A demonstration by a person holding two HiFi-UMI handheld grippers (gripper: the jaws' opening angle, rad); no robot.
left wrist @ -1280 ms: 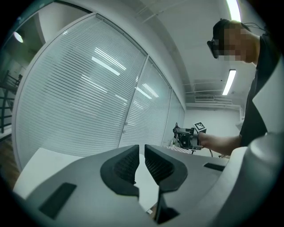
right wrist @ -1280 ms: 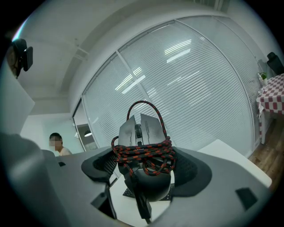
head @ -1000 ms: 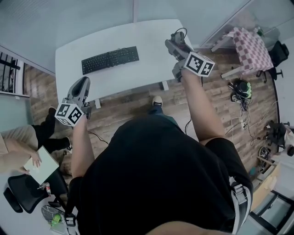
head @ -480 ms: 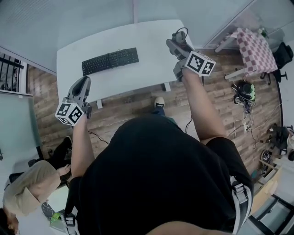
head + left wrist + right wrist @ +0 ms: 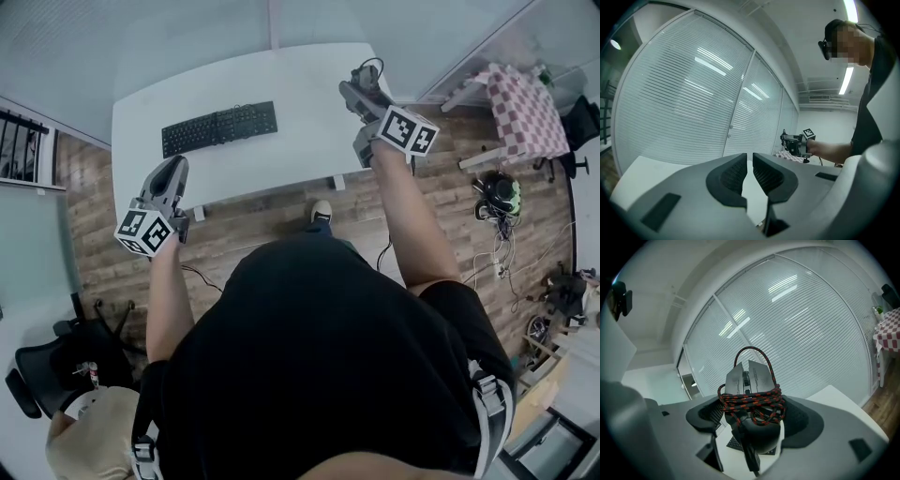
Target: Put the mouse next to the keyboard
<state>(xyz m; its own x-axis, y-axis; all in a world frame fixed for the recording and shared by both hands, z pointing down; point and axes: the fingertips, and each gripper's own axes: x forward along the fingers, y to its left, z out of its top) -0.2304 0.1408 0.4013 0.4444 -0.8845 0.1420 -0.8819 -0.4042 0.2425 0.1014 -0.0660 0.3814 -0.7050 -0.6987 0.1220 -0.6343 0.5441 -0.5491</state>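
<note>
A black keyboard point(image 5: 220, 125) lies on the left half of the white table point(image 5: 300, 103). My right gripper point(image 5: 360, 82) hovers over the table's right end, shut on a dark mouse point(image 5: 362, 72). In the right gripper view the mouse point(image 5: 750, 378) stands nose-up between the pads, its red-and-black braided cable point(image 5: 754, 404) wound around it, held by my right gripper point(image 5: 750, 420). My left gripper point(image 5: 172, 169) hangs at the table's front left edge, below the keyboard. In its own view my left gripper point(image 5: 748, 173) has its pads almost touching, with nothing between them.
A small table with a checked cloth point(image 5: 514, 98) stands right of the white table. Cables and gear point(image 5: 495, 187) lie on the wooden floor. An office chair point(image 5: 37, 389) and a person point(image 5: 89, 441) are at the lower left. Blinds cover the glass wall point(image 5: 693, 103) behind the table.
Both grippers have stayed almost where they were, the mouse still held. The person at the lower left has moved down toward the view's bottom edge.
</note>
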